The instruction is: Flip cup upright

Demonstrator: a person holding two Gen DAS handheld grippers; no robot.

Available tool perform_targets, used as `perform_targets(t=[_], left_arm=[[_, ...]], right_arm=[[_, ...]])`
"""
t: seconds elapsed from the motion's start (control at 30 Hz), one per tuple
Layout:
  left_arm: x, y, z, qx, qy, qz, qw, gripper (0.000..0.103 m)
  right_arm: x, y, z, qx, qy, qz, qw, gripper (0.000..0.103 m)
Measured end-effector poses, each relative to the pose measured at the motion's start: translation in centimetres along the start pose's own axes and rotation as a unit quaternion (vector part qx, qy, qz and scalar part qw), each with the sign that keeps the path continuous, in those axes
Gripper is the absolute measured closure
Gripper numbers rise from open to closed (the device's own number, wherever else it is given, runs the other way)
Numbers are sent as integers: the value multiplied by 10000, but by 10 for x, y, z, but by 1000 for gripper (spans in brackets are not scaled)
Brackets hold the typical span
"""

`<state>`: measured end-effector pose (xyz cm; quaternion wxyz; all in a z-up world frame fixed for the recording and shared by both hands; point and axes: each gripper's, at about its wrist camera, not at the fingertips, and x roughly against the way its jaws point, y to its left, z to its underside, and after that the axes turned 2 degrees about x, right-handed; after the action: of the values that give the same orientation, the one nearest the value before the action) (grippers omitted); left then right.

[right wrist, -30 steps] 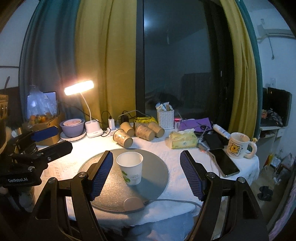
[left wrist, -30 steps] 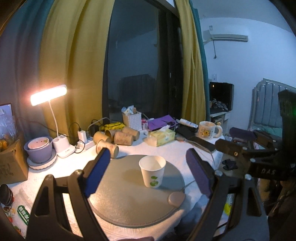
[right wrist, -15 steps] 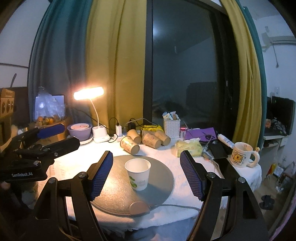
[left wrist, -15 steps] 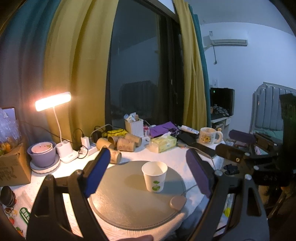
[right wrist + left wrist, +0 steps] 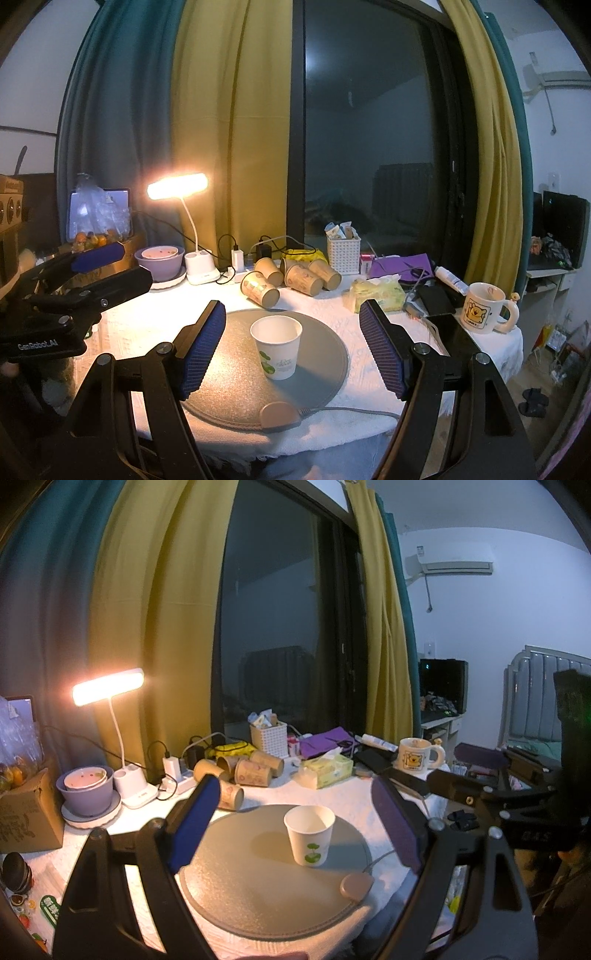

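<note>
A white paper cup (image 5: pixel 309 835) with a green print stands upright, mouth up, on a round grey mat (image 5: pixel 258 878); it also shows in the right wrist view (image 5: pixel 277 347) on the mat (image 5: pixel 317 369). My left gripper (image 5: pixel 295 829) is open and empty, held back from the cup on the near side. My right gripper (image 5: pixel 291 347) is open and empty, also back from the cup. Each gripper shows at the edge of the other's view: the right one (image 5: pixel 491 775), the left one (image 5: pixel 110 266).
Several brown paper cups (image 5: pixel 295 277) lie on their sides behind the mat. A lit desk lamp (image 5: pixel 184 221), a purple bowl (image 5: pixel 160 260), a tissue pack (image 5: pixel 376 293), a phone (image 5: pixel 452 332) and a bear mug (image 5: pixel 482 312) crowd the white-clothed table. A cable puck (image 5: pixel 279 415) sits at the mat's near edge.
Both grippers have drawn back and risen a little from the table, staying open. The white cup stands still on the mat.
</note>
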<state>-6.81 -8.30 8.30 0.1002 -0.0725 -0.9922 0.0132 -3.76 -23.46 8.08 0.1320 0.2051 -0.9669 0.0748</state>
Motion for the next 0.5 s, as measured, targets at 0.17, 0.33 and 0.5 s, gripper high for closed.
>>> perform_targets(t=[0.17,0.33,0.5], left_arm=[[0,-1,0,7,3,6,10000,18],[1,-2,0,9,13,10,10000,18],[1,-2,0,9,11,11,10000,18]], right_arm=[[-2,1,2,-12,24,-12,10000,25],[-2,0,2,-26,28,-14,10000,25],[-3,0,3,-34,40,-15,10000,25]])
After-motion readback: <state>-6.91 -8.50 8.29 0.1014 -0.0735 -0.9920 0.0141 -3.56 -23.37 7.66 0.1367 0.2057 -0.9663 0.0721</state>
